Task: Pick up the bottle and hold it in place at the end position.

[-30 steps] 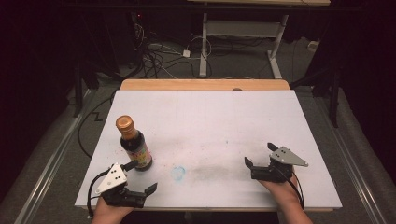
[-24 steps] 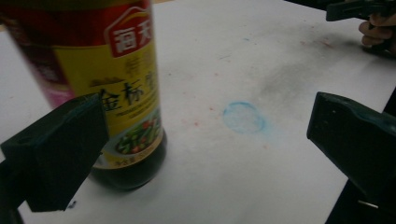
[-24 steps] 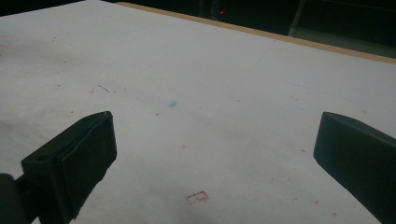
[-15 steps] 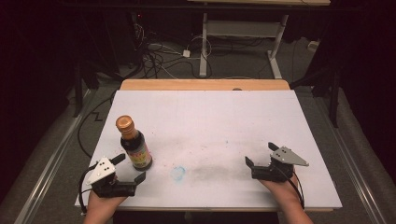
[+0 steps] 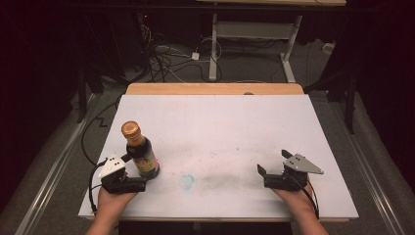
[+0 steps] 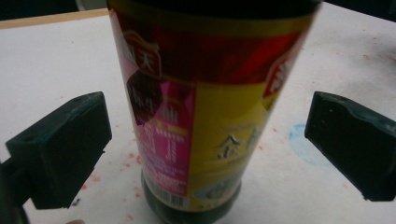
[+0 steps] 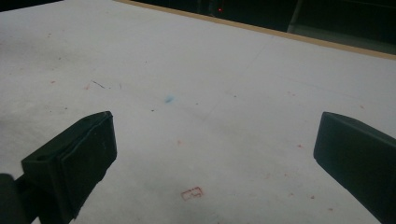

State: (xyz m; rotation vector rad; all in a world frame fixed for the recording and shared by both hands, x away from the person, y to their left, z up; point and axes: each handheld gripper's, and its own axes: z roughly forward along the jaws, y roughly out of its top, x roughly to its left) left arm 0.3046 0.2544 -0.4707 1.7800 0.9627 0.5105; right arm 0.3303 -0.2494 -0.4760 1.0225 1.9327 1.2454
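Sauce bottle [image 5: 140, 152] stood upright near the left front of the white table [image 5: 220, 127]. Left gripper [image 6: 205, 154] spread wide around the bottle, not touching, ready to squeeze. Right gripper [image 5: 266, 174] rested apart, wide open, holding nothing, out of the way.

Dark sauce bottle [image 5: 142, 154], gold cap, red-yellow-pink label, upright, near table's front-left edge

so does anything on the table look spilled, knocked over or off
Nothing is spilled or tipped. The sauce bottle stands upright with its cap on, between the open jaws of the left gripper. The only oddity is the white table top, which carries a faint blue smudge and small red specks. The right gripper is open over bare surface.
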